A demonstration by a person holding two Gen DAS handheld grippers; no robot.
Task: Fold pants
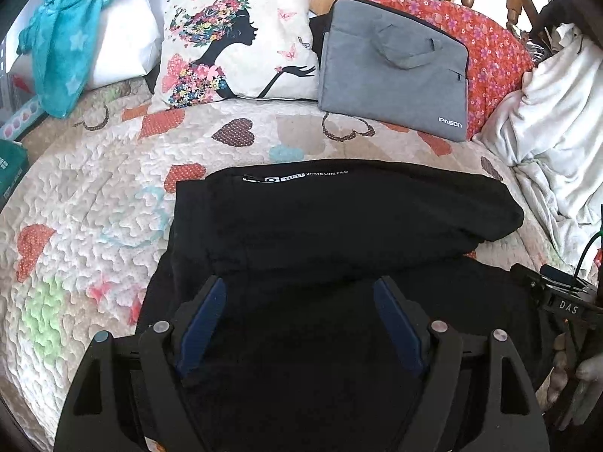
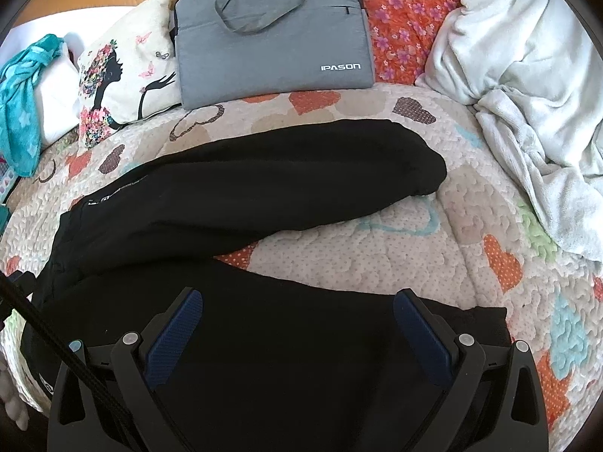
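Black pants (image 1: 339,218) lie spread on a heart-patterned quilt (image 1: 94,207), with a white printed label near the far edge. In the right wrist view the pants (image 2: 264,184) show two legs splayed apart, one reaching right toward the far side, one under the gripper. My left gripper (image 1: 299,286) is open, its blue pads (image 1: 205,316) hovering over the near black fabric with nothing between them. My right gripper (image 2: 297,297) is open over the near leg, empty. The right gripper body also shows in the left wrist view (image 1: 561,297).
A grey IPASON laptop bag (image 1: 395,71) and a printed pillow (image 1: 233,41) lean at the back. A white blanket (image 2: 527,94) is heaped at the right. A turquoise star towel (image 1: 64,41) lies far left. An orange floral cover (image 2: 407,11) lies behind the bag.
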